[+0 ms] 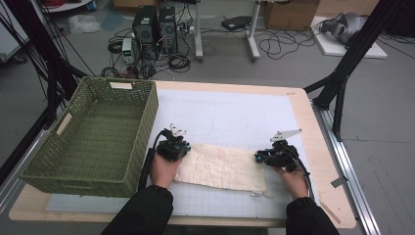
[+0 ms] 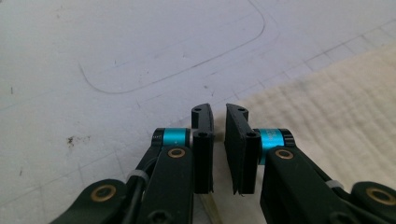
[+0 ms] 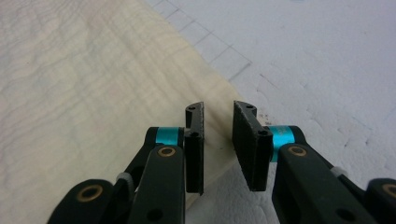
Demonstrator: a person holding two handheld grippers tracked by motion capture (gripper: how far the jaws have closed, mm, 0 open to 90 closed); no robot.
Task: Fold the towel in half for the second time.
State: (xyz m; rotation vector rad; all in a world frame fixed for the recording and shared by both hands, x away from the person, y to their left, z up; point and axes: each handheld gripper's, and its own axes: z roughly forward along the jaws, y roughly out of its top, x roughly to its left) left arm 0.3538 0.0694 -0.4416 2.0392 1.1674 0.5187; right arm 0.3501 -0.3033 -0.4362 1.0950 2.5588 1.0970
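cloth [image 1: 222, 167]: cream, crinkled | flat, rectangular | on white mat [image 1: 235, 115]

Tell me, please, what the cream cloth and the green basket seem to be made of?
The cream cloth looks like soft woven cotton, matte, with a crinkled, waffle-like surface. The green basket looks woven, perhaps plastic or painted wicker; its open lattice walls show this, but the exact material is unclear.

Basket [image 1: 98, 142] blocks the tabletop [image 1: 303, 127] on the left, w/ its wall just beside the left tool [image 1: 172, 147]. Far half of the white mat [image 1: 230, 112] lies bare, free to pass. Cloth [image 1: 222, 169] lies flat btwn both tools, no obstacle. Right tool [image 1: 266, 156] has open tabletop to its right.
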